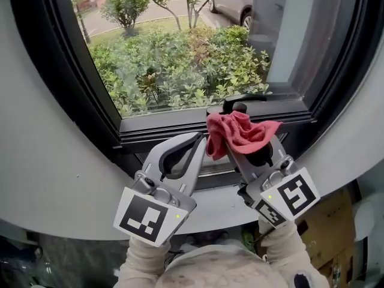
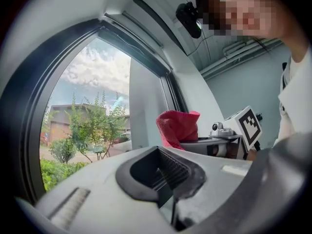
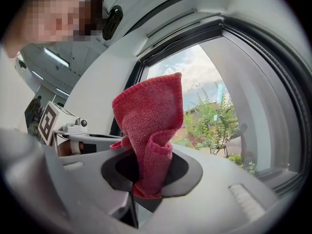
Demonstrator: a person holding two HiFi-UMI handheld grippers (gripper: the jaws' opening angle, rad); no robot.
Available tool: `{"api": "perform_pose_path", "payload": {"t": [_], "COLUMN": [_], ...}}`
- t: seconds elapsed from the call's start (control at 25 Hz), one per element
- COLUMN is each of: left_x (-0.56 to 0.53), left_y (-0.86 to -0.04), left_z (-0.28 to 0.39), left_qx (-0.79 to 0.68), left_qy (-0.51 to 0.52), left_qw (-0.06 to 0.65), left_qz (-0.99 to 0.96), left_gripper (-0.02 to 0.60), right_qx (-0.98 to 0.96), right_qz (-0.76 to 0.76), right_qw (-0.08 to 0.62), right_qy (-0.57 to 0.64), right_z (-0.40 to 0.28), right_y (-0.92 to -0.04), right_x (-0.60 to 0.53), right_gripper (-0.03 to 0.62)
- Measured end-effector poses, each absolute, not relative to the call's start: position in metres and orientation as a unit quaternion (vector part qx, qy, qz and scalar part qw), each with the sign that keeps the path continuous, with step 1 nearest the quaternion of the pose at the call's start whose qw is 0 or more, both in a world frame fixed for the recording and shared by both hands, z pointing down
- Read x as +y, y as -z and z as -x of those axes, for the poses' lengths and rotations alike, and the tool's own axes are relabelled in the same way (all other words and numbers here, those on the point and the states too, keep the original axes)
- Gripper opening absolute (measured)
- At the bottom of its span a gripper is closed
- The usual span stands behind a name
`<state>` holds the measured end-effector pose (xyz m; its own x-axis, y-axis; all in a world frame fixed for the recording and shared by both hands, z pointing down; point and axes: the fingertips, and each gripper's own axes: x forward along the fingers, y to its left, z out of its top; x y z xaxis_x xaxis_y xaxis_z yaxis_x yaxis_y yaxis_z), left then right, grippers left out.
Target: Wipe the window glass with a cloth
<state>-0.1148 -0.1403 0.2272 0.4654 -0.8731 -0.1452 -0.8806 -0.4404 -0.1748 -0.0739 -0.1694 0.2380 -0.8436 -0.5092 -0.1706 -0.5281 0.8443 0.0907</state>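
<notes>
A red cloth (image 1: 239, 132) is bunched up and pinched in my right gripper (image 1: 240, 144), whose jaws are shut on it just below the window's lower frame. In the right gripper view the cloth (image 3: 148, 130) stands up from the jaws toward the window glass (image 3: 209, 111). The left gripper (image 1: 201, 141) sits beside it on the left, jaws shut with nothing between them (image 2: 168, 179); from the left gripper view the cloth (image 2: 176, 127) shows to the right. The window glass (image 1: 180, 41) fills the upper head view, with bushes outside.
A dark window frame (image 1: 180, 125) and a black handle (image 1: 240, 104) lie just ahead of the cloth. Grey-white wall (image 1: 54, 179) curves round the window. Cardboard boxes (image 1: 333, 233) stand low at the right. A car (image 1: 231, 2) is parked outside.
</notes>
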Motion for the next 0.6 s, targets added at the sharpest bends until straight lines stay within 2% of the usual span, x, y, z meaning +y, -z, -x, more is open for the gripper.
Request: {"api": "perform_pose_path", "payload": {"t": [0.6], "left_x": [-0.1309], "left_y": [-0.2203], "left_z": [0.1217], "left_qx": [0.529], "left_qy": [-0.025], "left_qw": [0.114], "left_qz": [0.841], "left_gripper": [0.000], "right_qx": [0.962], "right_qz": [0.256], "right_qw": [0.074], "right_qy": [-0.053], "right_z": [0.0821], "right_y": [-0.2378], "right_x": [-0.1633], "right_gripper": [0.109]}}
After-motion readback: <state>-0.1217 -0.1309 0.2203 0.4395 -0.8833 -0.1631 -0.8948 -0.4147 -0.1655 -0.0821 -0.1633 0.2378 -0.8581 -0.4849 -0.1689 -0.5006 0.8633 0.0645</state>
